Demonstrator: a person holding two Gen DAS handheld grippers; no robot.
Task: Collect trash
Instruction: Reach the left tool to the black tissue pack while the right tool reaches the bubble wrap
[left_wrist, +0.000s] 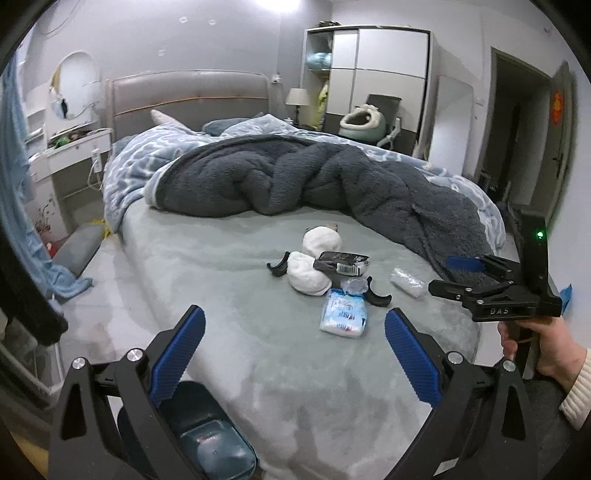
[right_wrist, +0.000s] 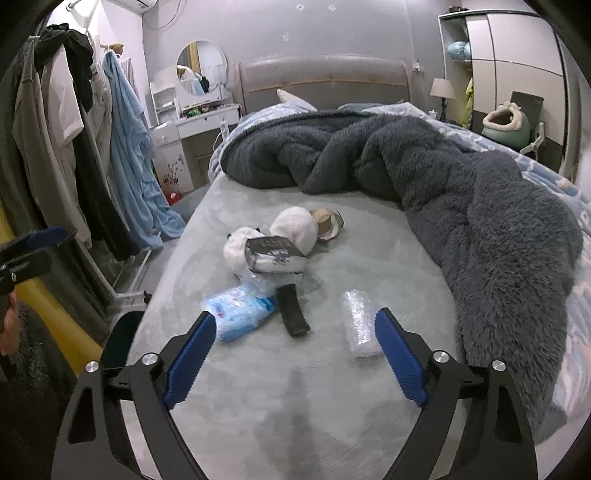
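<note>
Both grippers hovered over the foot of the bed (left_wrist: 221, 266), each with its blue pads spread wide and nothing between them. From its own wrist view, the left gripper (left_wrist: 294, 343) pointed at a small heap of trash on the pale green sheet. A blue and white plastic packet (left_wrist: 343, 314) lay nearest it, with a crumpled clear wrapper (left_wrist: 352, 285) touching the packet's far end. Beyond that sat two white fluffy balls (left_wrist: 308, 275), and a black carton (left_wrist: 341, 263) leaned across them. A curved black piece (left_wrist: 277, 266) lay just left of the balls, and another (left_wrist: 377, 295) just right of the packet. A roll of bubble wrap (left_wrist: 407, 282) lay apart, further to the right.

The right gripper (right_wrist: 295, 354), held in a hand (left_wrist: 539, 350) with a cream knitted cuff, was visible at the right edge of the left view. In its own view, the bubble wrap (right_wrist: 360, 325) sat just inside its right pad, untouched, and the blue packet (right_wrist: 240, 314) lay near its left pad. A flat black strip (right_wrist: 293, 310) lay between them. A dark grey fleece blanket (right_wrist: 461, 206) was bunched across the far half of the bed. A dark bin (left_wrist: 207, 439) stood on the floor below the left gripper.
</note>
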